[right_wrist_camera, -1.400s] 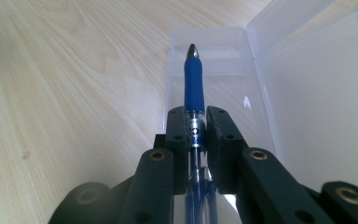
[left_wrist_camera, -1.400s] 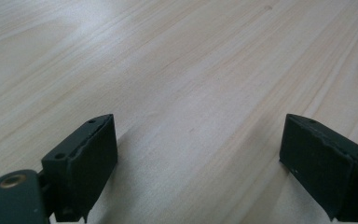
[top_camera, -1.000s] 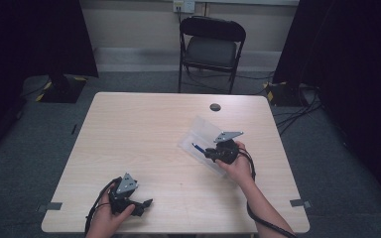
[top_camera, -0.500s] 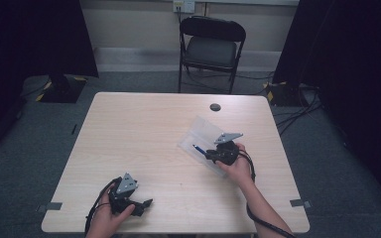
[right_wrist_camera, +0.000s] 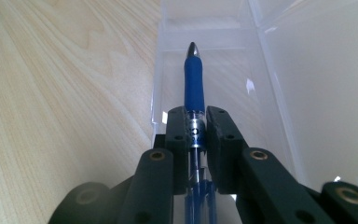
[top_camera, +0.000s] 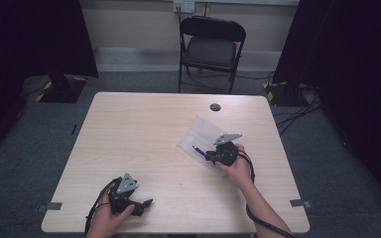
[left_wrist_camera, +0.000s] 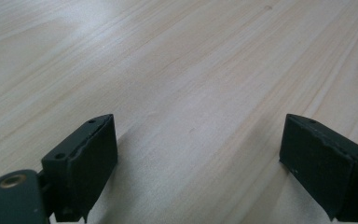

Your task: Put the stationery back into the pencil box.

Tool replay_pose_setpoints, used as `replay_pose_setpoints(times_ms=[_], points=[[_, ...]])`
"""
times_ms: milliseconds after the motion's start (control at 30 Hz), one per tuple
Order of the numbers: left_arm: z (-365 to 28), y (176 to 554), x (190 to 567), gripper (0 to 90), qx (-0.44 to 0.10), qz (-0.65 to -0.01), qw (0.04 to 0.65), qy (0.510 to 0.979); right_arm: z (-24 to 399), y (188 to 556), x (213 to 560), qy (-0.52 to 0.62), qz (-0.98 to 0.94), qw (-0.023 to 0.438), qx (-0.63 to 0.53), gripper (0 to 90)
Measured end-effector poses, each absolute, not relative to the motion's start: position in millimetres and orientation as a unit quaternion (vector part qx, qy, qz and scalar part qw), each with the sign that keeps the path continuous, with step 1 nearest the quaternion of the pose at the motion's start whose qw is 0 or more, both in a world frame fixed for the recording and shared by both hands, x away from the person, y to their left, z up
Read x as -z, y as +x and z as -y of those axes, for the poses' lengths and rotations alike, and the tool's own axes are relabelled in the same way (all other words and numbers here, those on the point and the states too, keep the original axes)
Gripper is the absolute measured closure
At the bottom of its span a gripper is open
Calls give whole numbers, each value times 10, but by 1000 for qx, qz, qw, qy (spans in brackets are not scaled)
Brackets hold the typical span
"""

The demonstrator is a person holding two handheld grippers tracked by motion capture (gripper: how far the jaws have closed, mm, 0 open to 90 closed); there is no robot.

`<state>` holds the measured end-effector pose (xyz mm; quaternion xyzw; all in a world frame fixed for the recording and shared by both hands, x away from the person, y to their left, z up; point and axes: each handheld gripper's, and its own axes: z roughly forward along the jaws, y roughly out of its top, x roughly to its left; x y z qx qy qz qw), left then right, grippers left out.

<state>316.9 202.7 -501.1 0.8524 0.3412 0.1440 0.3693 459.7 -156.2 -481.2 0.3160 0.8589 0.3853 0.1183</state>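
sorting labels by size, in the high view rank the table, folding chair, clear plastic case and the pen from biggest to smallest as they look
1. table
2. folding chair, though it stands farther from the camera, so it looks smaller than it is
3. clear plastic case
4. pen, a short blue sliver at the right gripper

High view: we look forward and down from above near side, whole table (top_camera: 144, 134) in frame, chair (top_camera: 212, 47) beyond. Left gripper view: close, low, skimming bare wood. Right gripper view: very close along jaws into clear case (right_wrist_camera: 270, 88); we share case (top_camera: 203, 136) with high view.
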Motion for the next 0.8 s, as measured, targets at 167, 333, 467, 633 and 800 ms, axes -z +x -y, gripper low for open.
replay_pose_setpoints(times_ms=[167, 333, 467, 633, 800], points=[[-2028, 3169, 5010, 108, -144, -341, 369, 853, 1555, 4600, 4833, 315, -860, 118, -383, 798], [-2028, 3169, 5011, 108, -144, -341, 370, 852, 1552, 4601, 4854, 318, -860, 117, -380, 797], [-2027, 3169, 5012, 109, -144, -341, 371, 852, 1549, 4606, 4865, 319, -860, 120, -379, 797], [-2027, 3169, 5013, 108, -144, -341, 371, 852, 1548, 4614, 4884, 321, -858, 122, -381, 797], [-2027, 3169, 5013, 108, -144, -341, 371, 852, 1529, 4611, 4902, 320, -860, 121, -378, 796]])
